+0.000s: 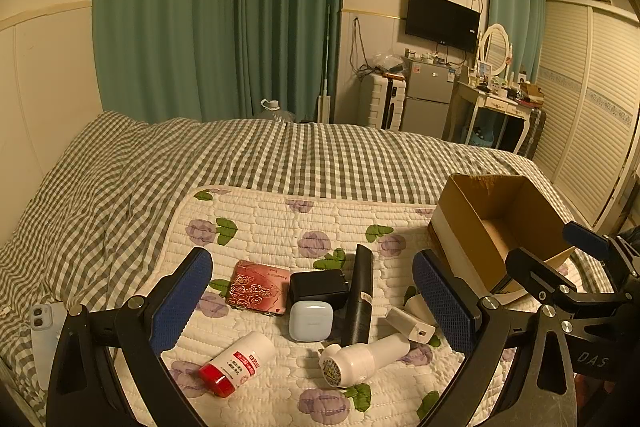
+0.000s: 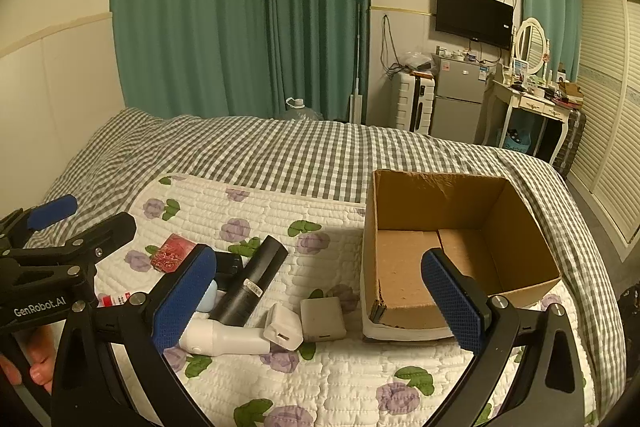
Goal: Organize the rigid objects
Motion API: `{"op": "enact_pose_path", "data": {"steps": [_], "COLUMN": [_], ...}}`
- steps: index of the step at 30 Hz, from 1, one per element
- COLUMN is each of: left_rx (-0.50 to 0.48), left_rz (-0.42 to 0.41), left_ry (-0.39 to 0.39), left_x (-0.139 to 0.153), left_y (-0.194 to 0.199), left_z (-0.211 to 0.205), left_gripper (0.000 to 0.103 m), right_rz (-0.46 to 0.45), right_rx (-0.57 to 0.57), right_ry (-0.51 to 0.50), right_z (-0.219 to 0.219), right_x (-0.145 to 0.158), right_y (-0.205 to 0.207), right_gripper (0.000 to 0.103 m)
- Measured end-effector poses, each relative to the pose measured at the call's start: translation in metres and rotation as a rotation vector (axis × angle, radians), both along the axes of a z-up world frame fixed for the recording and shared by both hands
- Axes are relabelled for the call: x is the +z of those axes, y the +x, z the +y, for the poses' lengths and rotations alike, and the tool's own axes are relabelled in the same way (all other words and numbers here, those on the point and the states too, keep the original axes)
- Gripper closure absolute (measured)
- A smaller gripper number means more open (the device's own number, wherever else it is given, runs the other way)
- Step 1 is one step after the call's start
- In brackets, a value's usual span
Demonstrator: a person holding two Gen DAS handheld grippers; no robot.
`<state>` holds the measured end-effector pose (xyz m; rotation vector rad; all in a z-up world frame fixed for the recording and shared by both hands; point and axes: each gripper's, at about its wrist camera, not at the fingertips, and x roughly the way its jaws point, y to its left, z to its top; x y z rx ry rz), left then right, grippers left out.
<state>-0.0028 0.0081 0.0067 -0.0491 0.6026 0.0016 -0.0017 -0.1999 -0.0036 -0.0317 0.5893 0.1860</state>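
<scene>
Small objects lie on a floral quilted mat (image 1: 280, 223) on the bed: a red rose-patterned case (image 1: 258, 287), a black charger (image 1: 318, 287), a pale blue earbud case (image 1: 311, 321), a black cylinder (image 1: 360, 295), a white bottle with a red cap (image 1: 236, 363), a white handheld device (image 1: 360, 357) and a white plug (image 1: 410, 325). An open, empty cardboard box (image 2: 452, 247) stands at the mat's right. My left gripper (image 1: 312, 307) is open above the pile. My right gripper (image 2: 320, 303) is open, hovering over two white chargers (image 2: 282, 325) beside the box.
The checked bedspread (image 1: 160, 163) surrounds the mat. A phone (image 1: 44, 331) lies at the bed's left edge. Beyond the bed stand green curtains (image 1: 216, 15), a suitcase, a small fridge (image 1: 428, 99) and a dressing table (image 1: 500, 103).
</scene>
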Motion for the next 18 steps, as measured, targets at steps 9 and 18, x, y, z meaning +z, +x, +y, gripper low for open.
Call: {"op": "enact_pose_path", "data": {"steps": [9,18], "left_rx": [0.001,0.0], "left_rz": [-0.001,-0.001], "left_ry": [0.002,0.002], "left_x": [0.0001,-0.0004], "left_y": [-0.0004,-0.0005], "left_z": [-0.0007,-0.0016], "left_gripper": [0.0,0.0], "right_rz": [-0.001,-0.001], "right_rx": [0.012,0.027], "right_ry": [-0.006,-0.009], "right_z": [0.0026,0.007], "right_x": [0.0018,0.003], "right_y": [0.001,0.0002], "right_gripper": [0.0,0.0]}}
